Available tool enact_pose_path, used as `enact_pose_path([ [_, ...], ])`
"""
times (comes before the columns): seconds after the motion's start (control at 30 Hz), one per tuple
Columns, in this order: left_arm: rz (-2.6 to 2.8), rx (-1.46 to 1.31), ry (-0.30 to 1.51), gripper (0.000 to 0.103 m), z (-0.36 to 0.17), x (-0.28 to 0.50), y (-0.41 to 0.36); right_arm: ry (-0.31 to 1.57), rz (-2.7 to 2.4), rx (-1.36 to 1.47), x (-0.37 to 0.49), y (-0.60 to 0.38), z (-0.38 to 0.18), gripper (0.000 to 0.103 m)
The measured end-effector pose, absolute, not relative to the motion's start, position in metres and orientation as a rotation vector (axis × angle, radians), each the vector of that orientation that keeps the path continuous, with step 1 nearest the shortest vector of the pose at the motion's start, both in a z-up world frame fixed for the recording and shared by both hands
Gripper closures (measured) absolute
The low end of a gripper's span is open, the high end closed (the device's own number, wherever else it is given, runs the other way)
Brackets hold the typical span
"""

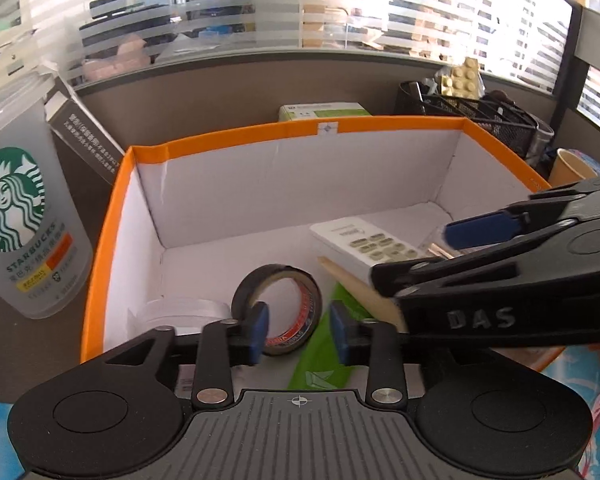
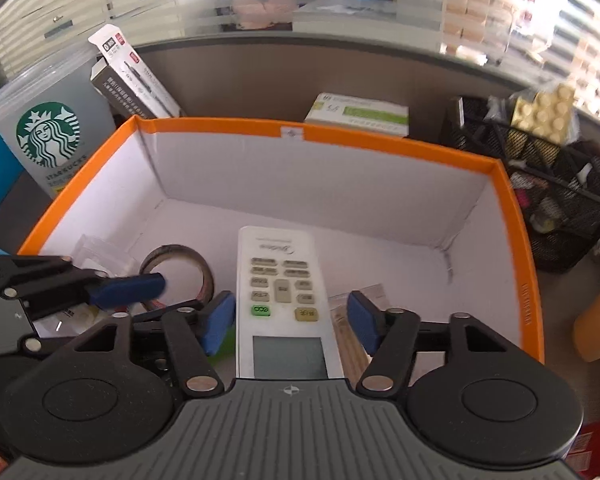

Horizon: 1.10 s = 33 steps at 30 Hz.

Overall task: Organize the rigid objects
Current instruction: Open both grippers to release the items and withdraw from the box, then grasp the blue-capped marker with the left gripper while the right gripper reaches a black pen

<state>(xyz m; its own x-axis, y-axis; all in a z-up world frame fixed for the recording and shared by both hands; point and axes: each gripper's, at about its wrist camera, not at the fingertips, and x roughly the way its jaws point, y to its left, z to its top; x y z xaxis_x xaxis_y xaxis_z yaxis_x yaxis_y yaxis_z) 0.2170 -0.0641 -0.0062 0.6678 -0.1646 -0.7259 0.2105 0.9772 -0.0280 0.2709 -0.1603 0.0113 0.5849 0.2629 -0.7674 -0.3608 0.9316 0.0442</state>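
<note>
The left wrist view alone shows a clear roll of tape (image 1: 180, 309) lying flat at about nine o'clock of the black tape roll (image 1: 278, 309), plus a green packet (image 1: 324, 354) and a wooden stick (image 1: 360, 288) under the right gripper (image 1: 416, 256), which reaches in from three o'clock. The right wrist view alone shows the remote control (image 2: 282, 300) whole: white, long, with rows of pale buttons, one green button, and a grey screen at its near end, lying flat on the floor of the orange-rimmed box (image 2: 516, 240), roughly central and toward six o'clock. There the right gripper (image 2: 290, 322) has its blue pads spread on either side of the remote, not pressing it. The left gripper (image 1: 300, 332) also stands parted, with the black tape roll standing on edge just beyond its left pad, apparently free of both pads. A Starbucks cup (image 1: 18, 216) stands outside the box at nine o'clock, and a black mesh organiser (image 2: 560, 200) at two o'clock.
</note>
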Motion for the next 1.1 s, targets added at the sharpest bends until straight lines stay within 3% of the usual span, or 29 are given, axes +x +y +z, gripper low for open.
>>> enact_pose_path([
  [0.07, -0.222, 0.026, 0.789, 0.061, 0.004, 0.208, -0.056, 0.847, 0.345, -0.126, 0.267, -0.164, 0.017, 0.040],
  [0.1, -0.235, 0.010, 0.767, 0.048, 0.012, 0.202, -0.052, 0.820, 0.338, -0.133, 0.262, -0.167, 0.023, 0.039],
  [0.13, -0.248, -0.002, 0.737, 0.044, 0.021, 0.195, -0.047, 0.793, 0.333, -0.135, 0.257, -0.171, 0.029, 0.035],
  [0.2, -0.220, -0.008, 0.675, 0.013, 0.039, 0.180, -0.038, 0.735, 0.328, -0.128, 0.244, -0.178, 0.045, 0.031],
  [0.37, -0.180, -0.012, 0.515, 0.000, 0.069, 0.128, -0.006, 0.524, 0.407, -0.062, 0.179, -0.196, 0.086, 0.028],
  [0.47, -0.143, -0.046, 0.498, 0.000, 0.062, 0.101, 0.018, 0.438, 0.507, -0.031, 0.132, -0.203, 0.091, 0.017],
  [0.8, -0.007, -0.050, 0.644, 0.000, -0.002, 0.075, 0.039, 0.601, 0.548, -0.122, 0.082, -0.148, -0.012, 0.017],
  [1.1, 0.002, 0.002, 0.651, 0.000, -0.007, 0.064, 0.048, 0.631, 0.533, -0.081, 0.075, -0.101, -0.045, 0.010],
])
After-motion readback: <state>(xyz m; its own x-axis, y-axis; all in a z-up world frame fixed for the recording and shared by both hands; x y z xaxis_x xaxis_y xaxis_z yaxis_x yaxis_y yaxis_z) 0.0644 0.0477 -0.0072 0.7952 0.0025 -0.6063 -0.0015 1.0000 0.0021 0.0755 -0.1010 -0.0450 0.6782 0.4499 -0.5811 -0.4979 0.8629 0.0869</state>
